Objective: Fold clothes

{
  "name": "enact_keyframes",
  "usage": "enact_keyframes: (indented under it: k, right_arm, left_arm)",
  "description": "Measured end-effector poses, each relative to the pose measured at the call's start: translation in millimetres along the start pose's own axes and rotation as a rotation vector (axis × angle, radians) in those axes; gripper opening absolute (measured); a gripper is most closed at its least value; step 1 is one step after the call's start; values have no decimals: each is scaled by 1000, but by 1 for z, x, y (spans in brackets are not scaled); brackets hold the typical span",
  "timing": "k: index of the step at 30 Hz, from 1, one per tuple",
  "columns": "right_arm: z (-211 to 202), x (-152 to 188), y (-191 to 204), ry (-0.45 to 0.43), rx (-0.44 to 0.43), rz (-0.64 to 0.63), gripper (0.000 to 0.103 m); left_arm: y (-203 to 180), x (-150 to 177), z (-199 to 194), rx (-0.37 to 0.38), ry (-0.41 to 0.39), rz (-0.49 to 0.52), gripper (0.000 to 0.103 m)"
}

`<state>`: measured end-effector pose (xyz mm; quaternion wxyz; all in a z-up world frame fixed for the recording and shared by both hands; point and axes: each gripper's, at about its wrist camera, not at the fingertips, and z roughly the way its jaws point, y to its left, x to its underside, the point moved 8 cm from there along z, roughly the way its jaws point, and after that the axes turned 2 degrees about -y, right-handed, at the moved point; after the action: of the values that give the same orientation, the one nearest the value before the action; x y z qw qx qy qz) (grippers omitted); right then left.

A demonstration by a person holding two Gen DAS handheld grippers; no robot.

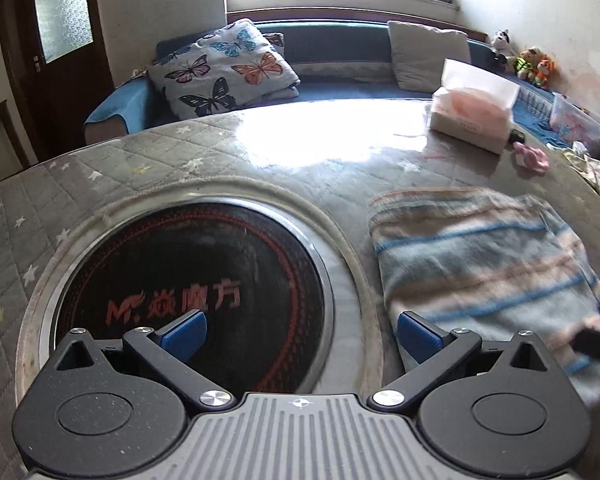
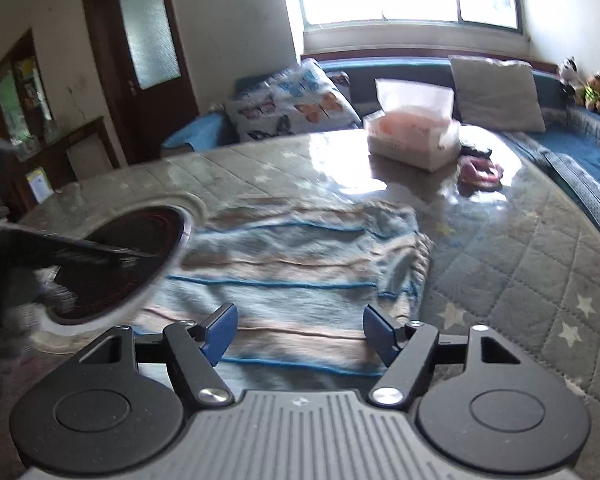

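Surface: round table [image 1: 148, 168] under a quilted grey star-print cover with a glossy clear sheet on top; a black round cooktop [image 1: 188, 292] is set into it; sofa and bright window beyond.
Left gripper [image 1: 300, 332]: jaws wide apart, nothing between them; it hangs over the cooktop's right rim, the cloth just to its right.
Right gripper [image 2: 300, 332]: jaws well apart, not pressing on anything; the cloth lies directly below and ahead of it.
Striped garment [image 2: 300, 264]: blue, pink and grey knit, lying mostly flat, its left edge next to the cooktop rim.
Handling (judgement): light, soft, limp; will sag and bunch when lifted; may slide on the glossy sheet.
Grip point (judgement): near corners or hem, one per gripper, pinching a single edge.
Farther off: tissue box [image 2: 414, 144] and a pink item [image 2: 480, 172] beyond the cloth, well apart from both grippers.
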<state>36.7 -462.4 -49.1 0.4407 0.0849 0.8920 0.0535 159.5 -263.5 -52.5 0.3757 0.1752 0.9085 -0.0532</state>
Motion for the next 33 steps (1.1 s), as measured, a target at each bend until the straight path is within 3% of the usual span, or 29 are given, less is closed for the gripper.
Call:
enact_keyframes:
  k: [3, 11, 18, 22, 29, 33]
  right_arm:
    - [9, 0, -5, 33, 2, 5, 69]
    - [24, -33, -7, 1, -1, -4, 65]
    - [50, -31, -26, 58, 46, 25, 62]
    - [50, -50, -18, 26, 37, 9, 60]
    - [88, -62, -20, 58, 64, 34, 40]
    - [91, -67, -16, 56, 86, 23, 40]
  left_arm:
    - [-1, 9, -7, -1, -5, 22, 103]
    - [-4, 17, -24, 9, -34, 45, 103]
    - [-7, 30, -20, -6, -24, 99, 103]
    - [-9, 33, -19, -1, -16, 111, 103]
    - [-9, 36, -14, -9, 9, 131, 103]
    - [-5, 38, -12, -19, 15, 134, 103]
